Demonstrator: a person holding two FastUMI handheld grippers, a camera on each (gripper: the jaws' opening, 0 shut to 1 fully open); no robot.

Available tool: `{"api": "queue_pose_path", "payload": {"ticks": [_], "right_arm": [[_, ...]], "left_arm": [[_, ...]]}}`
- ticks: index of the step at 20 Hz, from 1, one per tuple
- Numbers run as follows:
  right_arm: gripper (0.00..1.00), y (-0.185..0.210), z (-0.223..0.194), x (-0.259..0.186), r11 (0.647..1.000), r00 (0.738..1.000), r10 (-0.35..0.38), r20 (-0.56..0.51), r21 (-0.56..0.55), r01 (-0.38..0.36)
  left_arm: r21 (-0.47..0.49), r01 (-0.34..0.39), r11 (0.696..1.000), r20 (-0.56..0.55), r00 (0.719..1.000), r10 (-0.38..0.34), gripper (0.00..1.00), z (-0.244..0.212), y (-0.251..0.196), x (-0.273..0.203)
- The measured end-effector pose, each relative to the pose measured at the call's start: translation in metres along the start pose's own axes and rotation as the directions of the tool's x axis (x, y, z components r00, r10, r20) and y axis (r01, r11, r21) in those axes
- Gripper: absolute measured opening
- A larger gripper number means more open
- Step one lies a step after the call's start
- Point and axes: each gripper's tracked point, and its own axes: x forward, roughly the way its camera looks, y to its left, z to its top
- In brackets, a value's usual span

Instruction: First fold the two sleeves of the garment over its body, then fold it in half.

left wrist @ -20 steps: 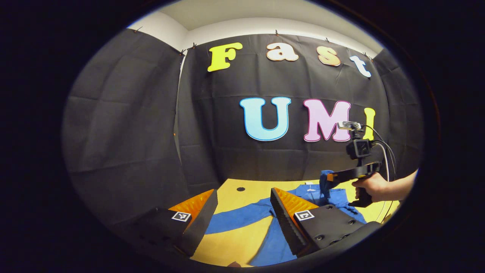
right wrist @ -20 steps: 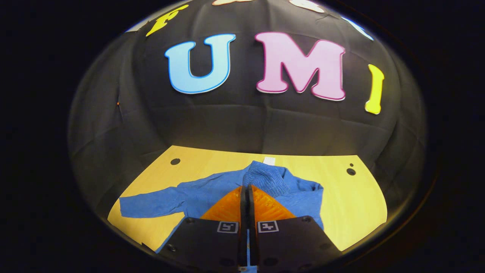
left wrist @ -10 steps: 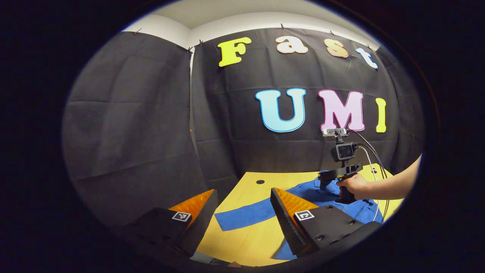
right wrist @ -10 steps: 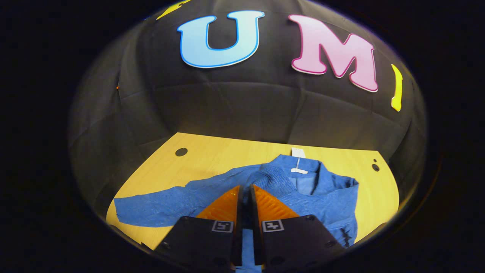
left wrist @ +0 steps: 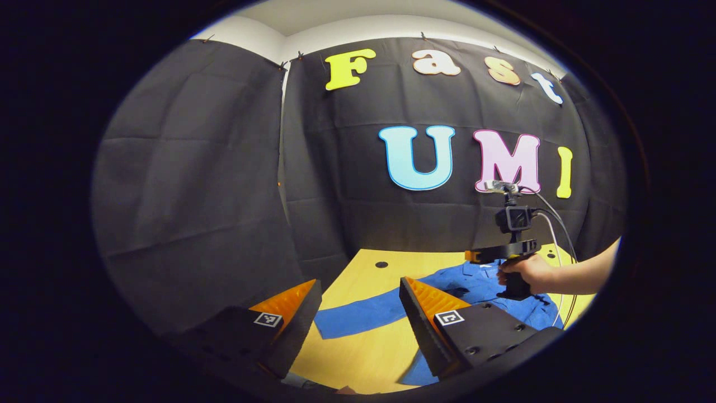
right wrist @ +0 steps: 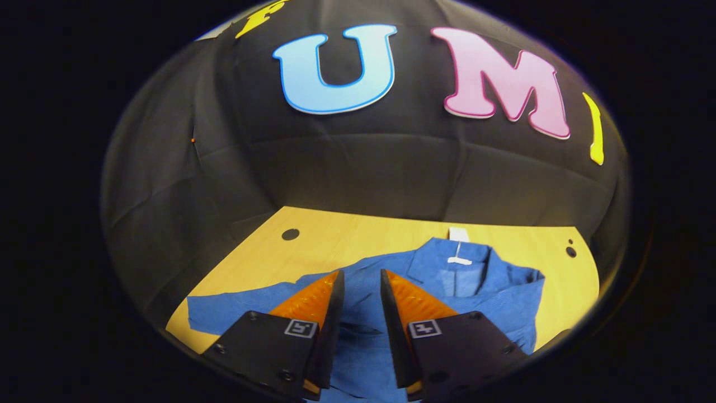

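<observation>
Sleeve fold: one side laid over, other still out

Left gripper view: your left gripper (left wrist: pixel 358 305) hangs above the table (left wrist: pixel 375 352) with its fingers wide apart, gripping nothing. Under it the blue shirt (left wrist: pixel 475 285) lies on the table, its left sleeve (left wrist: pixel 363 319) stretched out flat, not yet folded. Farther off, a hand (left wrist: pixel 528 273) holds the right gripper (left wrist: pixel 475 257) over the shirt body.

Right gripper view: your right gripper (right wrist: pixel 361 296) has its fingers parted, empty, just above the shirt (right wrist: pixel 447 280). Right side looks folded onto the body; sleeve (right wrist: pixel 240 308) on the other side lies spread. Next, as I judge: bring the left gripper down on that cuff, pinch, carry it across.

Writing: small white tag (right wrist: pixel 458 246) at the collar, too small to read. Square markers on the fingers, unreadable.
</observation>
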Motion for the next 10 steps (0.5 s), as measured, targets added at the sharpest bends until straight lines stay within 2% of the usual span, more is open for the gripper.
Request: {"api": "queue_pose_path", "payload": {"ticks": [1,2,3,4,5,6,7,10], "right_arm": [[0.42,-0.01,0.005,-0.009,1.0,1.0,-0.007,0.015,0.007,0.007],[0.51,-0.019,0.011,-0.023,1.0,0.999,-0.012,0.035,0.007,0.012],[0.45,-0.029,0.018,-0.037,1.0,0.998,-0.015,0.06,-0.002,0.015],[0.61,-0.038,0.022,-0.056,1.0,0.996,-0.02,0.087,-0.018,0.021],[0.69,-0.046,0.028,-0.077,0.999,0.993,-0.025,0.119,-0.032,0.029],[0.63,-0.05,0.035,-0.099,0.999,0.988,-0.024,0.153,-0.034,0.03],[0.69,-0.054,0.038,-0.122,0.999,0.984,-0.02,0.178,-0.027,0.026],[0.69,-0.069,0.052,-0.19,1.0,0.967,-0.021,0.255,-0.005,0.023]], "left_arm": [[-0.01,0.008,1.0,-0.001,1.0,-0.008,0.81,-0.003,-0.001,0.007],[-0.012,0.011,1.0,-0.004,1.0,-0.011,0.82,-0.009,-0.001,0.016],[-0.002,0.009,1.0,-0.008,1.0,-0.009,0.82,-0.015,0.001,0.026],[0.007,0.004,1.0,-0.013,1.0,-0.004,0.82,-0.023,0.006,0.037],[0.013,0.001,1.0,-0.018,1.0,-0.001,0.82,-0.029,0.009,0.052],[0.011,0.0,1.0,-0.028,1.0,0.0,0.82,-0.037,0.012,0.066],[0.004,-0.006,1.0,-0.038,0.999,0.006,0.81,-0.045,0.018,0.079],[-0.015,-0.041,0.999,-0.077,0.996,0.039,0.82,-0.07,0.042,0.123]]}}
